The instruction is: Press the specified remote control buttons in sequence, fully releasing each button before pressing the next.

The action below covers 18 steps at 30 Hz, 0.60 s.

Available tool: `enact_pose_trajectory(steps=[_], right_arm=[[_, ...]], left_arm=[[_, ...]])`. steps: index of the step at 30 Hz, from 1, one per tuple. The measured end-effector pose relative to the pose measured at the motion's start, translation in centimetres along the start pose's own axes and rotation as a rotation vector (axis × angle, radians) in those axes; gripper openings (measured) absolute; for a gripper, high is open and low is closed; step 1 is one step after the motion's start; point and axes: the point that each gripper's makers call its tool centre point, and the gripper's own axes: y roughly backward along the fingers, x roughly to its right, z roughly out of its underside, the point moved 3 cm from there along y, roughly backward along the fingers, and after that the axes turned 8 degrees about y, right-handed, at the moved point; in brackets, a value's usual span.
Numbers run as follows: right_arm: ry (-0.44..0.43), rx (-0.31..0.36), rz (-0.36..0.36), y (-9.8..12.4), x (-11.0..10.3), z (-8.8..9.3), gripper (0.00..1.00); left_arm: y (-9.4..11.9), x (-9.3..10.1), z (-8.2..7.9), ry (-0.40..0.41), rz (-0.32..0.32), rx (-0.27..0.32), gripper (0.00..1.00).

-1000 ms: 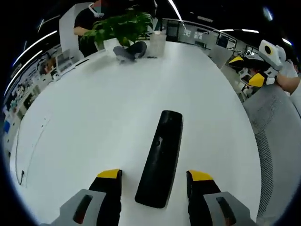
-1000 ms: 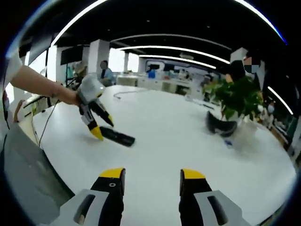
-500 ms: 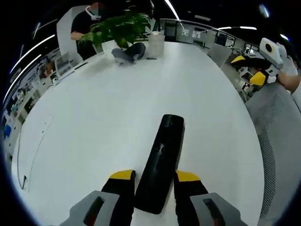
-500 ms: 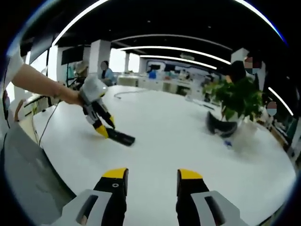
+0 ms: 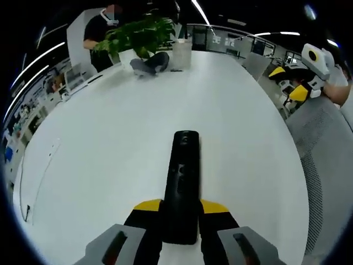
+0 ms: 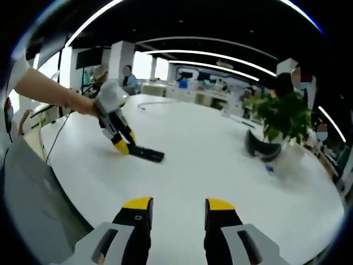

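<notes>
Where its jaws stood apart 1 second ago, left tool [image 5: 180,208] now clamps remote [image 5: 182,179]; right tool [image 6: 178,205] apart.

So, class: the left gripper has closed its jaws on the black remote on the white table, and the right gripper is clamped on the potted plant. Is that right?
Not quite. The right gripper holds nothing: in the right gripper view its jaws stand apart over the white table, far from the potted plant. The left gripper does grip the black remote.

Left gripper [image 5: 180,208] low, jaws clamped tight on both sides of what they hold. Right gripper [image 6: 173,207] raised, jaws parted, empty; bare forearm at 10 o'clock.
</notes>
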Motion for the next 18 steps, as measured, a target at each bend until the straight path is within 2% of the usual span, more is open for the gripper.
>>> enact_pose_trajectory(steps=[10,18], right_arm=[[0.009,0.0,-0.01,0.0,-0.1,0.0,0.32],[0.038,-0.007,-0.022,0.0,-0.4,0.0,0.3]], left_arm=[[0.1,0.9,0.3,0.012,-0.026,0.0,0.23],[0.4,1.6,0.6,0.008,-0.02,-0.02,0.23]])
